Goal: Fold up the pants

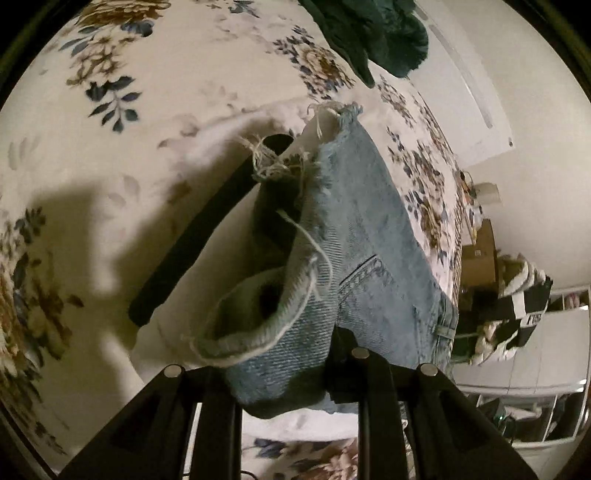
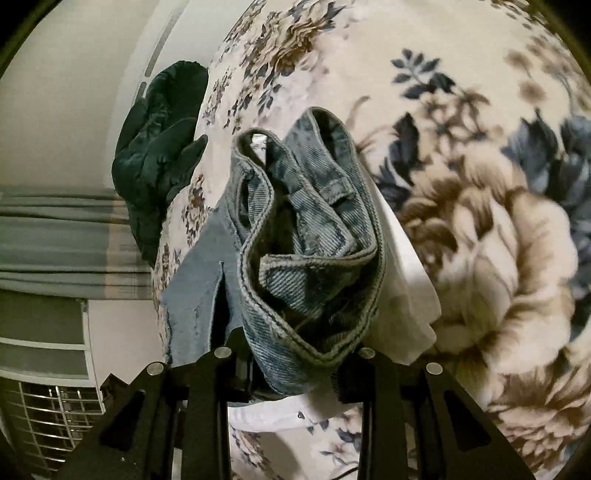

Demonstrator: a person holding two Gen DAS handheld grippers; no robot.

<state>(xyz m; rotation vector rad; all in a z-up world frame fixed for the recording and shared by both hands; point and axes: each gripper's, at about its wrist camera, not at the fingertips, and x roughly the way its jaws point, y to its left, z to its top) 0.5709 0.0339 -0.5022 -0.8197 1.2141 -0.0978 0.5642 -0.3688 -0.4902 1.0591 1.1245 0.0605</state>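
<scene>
The pants are light-blue denim jeans with frayed leg hems (image 1: 354, 229). My left gripper (image 1: 284, 373) is shut on the frayed hem end of the jeans and holds it above the floral bedspread (image 1: 166, 81). In the right wrist view the waistband end of the jeans (image 2: 306, 258) is bunched between the fingers. My right gripper (image 2: 295, 365) is shut on the waistband and lifts it off the bedspread (image 2: 480, 240). A white garment (image 2: 402, 295) lies under the jeans. A black strap-like piece (image 1: 192, 243) hangs beside the hem.
A dark green garment (image 1: 373, 33) lies at the bed's far edge and also shows in the right wrist view (image 2: 162, 155). A wall (image 1: 524, 110) and cluttered shelves (image 1: 517, 314) are beyond the bed. A white fan-like grille (image 2: 48, 413) stands beside the bed.
</scene>
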